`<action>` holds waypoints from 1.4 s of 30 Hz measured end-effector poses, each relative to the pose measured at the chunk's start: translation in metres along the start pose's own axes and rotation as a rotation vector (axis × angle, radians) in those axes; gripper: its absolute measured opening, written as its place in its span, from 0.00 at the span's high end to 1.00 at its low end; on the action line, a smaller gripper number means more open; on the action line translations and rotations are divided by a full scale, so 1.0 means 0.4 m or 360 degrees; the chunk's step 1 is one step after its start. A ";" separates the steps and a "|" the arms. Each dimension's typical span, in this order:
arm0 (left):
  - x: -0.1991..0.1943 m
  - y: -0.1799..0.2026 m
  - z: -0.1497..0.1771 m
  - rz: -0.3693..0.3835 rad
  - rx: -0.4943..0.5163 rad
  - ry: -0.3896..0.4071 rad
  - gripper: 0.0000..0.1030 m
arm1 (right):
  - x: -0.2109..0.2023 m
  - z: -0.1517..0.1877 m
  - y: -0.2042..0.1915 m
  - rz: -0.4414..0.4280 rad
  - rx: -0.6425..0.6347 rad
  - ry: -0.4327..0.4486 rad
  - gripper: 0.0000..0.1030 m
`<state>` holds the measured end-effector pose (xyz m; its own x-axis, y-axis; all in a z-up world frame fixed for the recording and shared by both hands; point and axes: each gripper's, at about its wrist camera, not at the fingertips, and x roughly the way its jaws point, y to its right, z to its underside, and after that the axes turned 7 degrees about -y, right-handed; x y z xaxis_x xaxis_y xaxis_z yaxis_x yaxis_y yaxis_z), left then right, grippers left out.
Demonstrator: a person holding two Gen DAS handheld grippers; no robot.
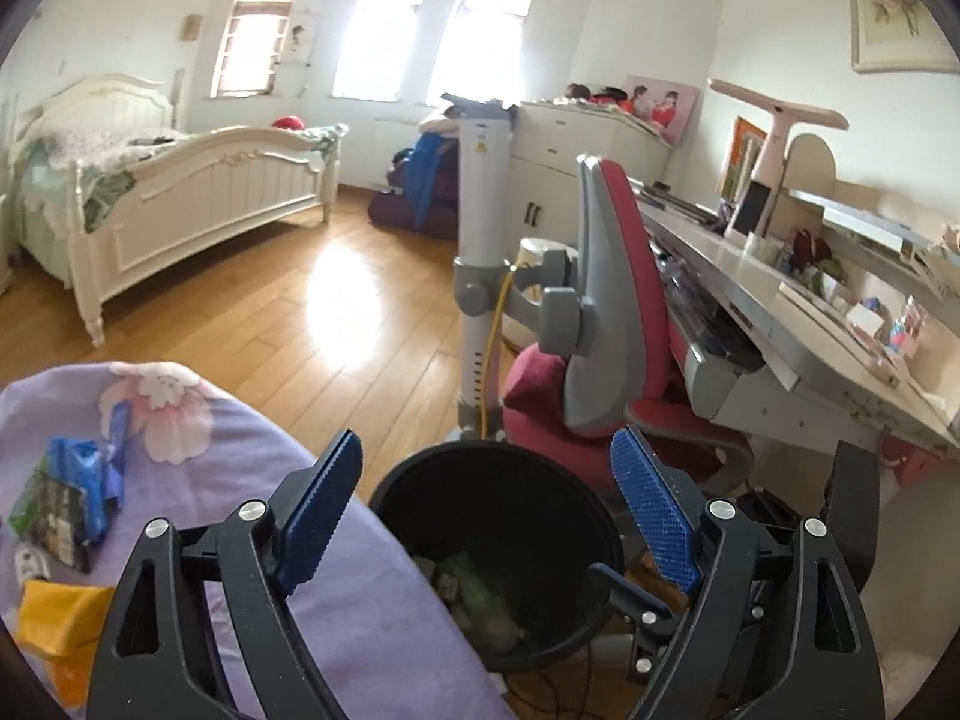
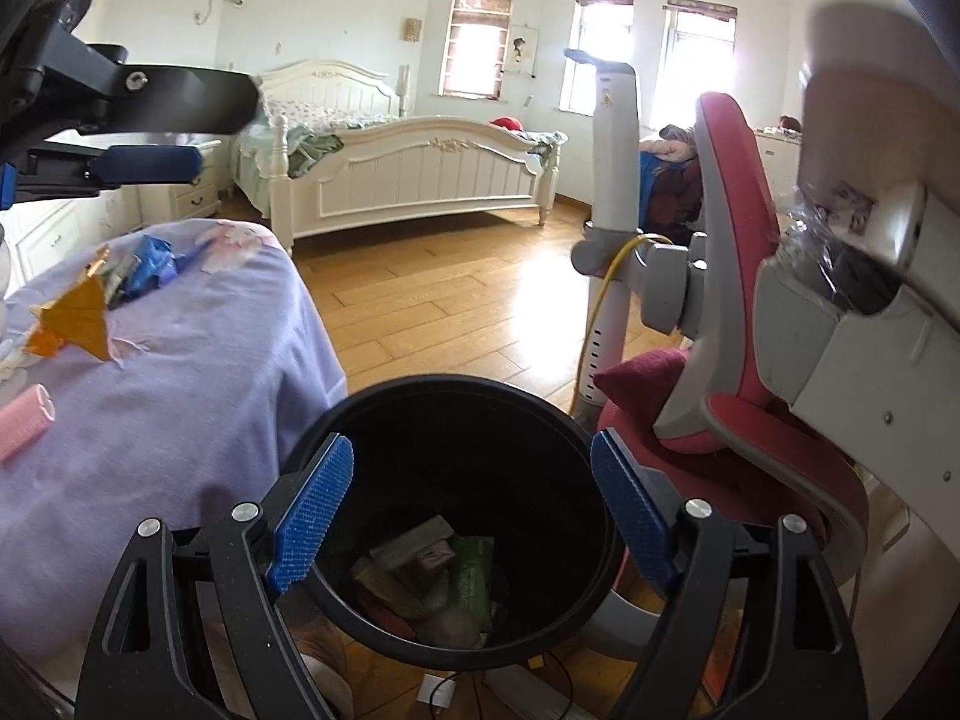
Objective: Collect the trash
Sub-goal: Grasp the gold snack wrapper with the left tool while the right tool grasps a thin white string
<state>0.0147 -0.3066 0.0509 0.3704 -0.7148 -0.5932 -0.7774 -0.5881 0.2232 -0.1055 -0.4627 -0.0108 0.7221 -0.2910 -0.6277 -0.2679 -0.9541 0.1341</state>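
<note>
A: Starting at the left, what have we still got on the purple sheet (image 2: 180, 372)?

B: The trash sits toward nine o'clock in both views: an orange wrapper (image 2: 75, 315), a blue wrapper (image 2: 150, 267) with a dark packet under it, all bunched in one patch near the flower print. A pink roller (image 2: 24, 417) lies nearer us (whether that counts as trash, we can't tell).

A: And our left gripper (image 1: 486, 513)?

B: Spread wide, nothing between the pads. From the right wrist we see it up at ten o'clock, above the sheet. We judge it is free for the next piece.

A: The bin (image 2: 456, 510)?

B: Dead centre, six o'clock, tucked against the sheet's edge, probably so we need only a short carry from sheet to rim. Inside lie a green packet (image 2: 471, 570) and some boxes.

A: So the right gripper (image 2: 474, 516) is there because…?

B: It hangs right over the mouth, jaws apart and empty, pointing down into it. That reads as a drop position.

A: And to the right?

B: The pink chair (image 2: 738, 300) at three o'clock, close beside the bin, with the desk (image 1: 780, 324) beyond. We'd swing back left carefully.
</note>
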 end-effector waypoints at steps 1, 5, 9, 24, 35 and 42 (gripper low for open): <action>-0.025 -0.025 -0.001 -0.0024 -0.0038 0.0020 0.18 | -0.006 -0.006 -0.008 -0.0016 -0.0004 0.0009 0.21; -0.136 -0.178 0.015 -0.0193 -0.0249 0.0103 0.18 | -0.009 -0.050 -0.048 -0.0139 -0.0028 -0.0018 0.21; -0.242 -0.374 0.053 -0.0509 -0.0501 0.0144 0.18 | 0.010 -0.121 -0.123 -0.0340 -0.0081 -0.0093 0.27; -0.242 -0.816 0.148 -0.0784 -0.0849 -0.0246 0.31 | 0.183 -0.400 -0.510 -0.1014 -0.0328 -0.0339 0.34; -0.149 -0.882 0.129 -0.0931 -0.0742 -0.0348 0.69 | 0.350 -0.430 -0.679 -0.0944 -0.0630 -0.0565 0.59; -0.178 -0.906 0.139 -0.0900 -0.0841 -0.0273 0.96 | 0.316 -0.389 -0.710 -0.1040 -0.0735 -0.0503 0.75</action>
<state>0.2419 -0.0216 -0.0307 0.5199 -0.2111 -0.8278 -0.1343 -0.9771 0.1649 0.1610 -0.2394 -0.0089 0.4110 0.2949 -0.8626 0.4755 -0.8766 -0.0731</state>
